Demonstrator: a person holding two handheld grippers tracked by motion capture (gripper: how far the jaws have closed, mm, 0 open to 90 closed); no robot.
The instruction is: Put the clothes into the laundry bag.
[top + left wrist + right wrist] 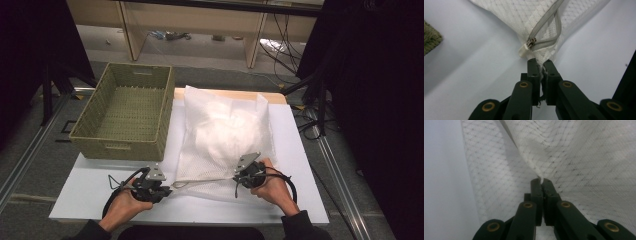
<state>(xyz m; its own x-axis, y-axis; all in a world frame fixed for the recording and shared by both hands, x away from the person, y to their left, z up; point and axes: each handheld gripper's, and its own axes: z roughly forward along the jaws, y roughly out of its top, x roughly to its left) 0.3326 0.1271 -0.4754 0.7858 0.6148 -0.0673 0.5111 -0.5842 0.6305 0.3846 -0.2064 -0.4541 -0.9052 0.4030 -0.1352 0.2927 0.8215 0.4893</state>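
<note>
Bench [90, 187]: white top, person at the near edge, a pair of tongs in each hand.

Mesh bag [225, 135]: white, zippered, lies flat in the middle of the bench with a pale bundle inside; what the bundle is cannot be made out through the mesh. Its near edge is pulled into a taut line between the two hands.

Left tongs [170, 187]: jaws together, clamped on the near left corner of the bag. In the left gripper view [541, 65] the fabric is pinched between the tips, and the grey zipper [546, 25] ends just beyond them, its white pull tab [523, 50] hanging to one side.

Right tongs [239, 176]: jaws together, clamped on a fold of mesh near the bag's near right corner; the right gripper view [541, 181] shows the fold rising from the tips.

Surroundings: green woven basket [125, 112] stands on the far left of the bench, just beside the bag, nothing visible inside. Beyond the bench, wooden shelving [200, 25] and loose cables [285, 45] on the floor. Dark curtains [380, 100] flank both sides.

Hard to see: the right hand [272, 187] covers part of its tongs; the person's sleeves are cut off by the bottom edge.
</note>
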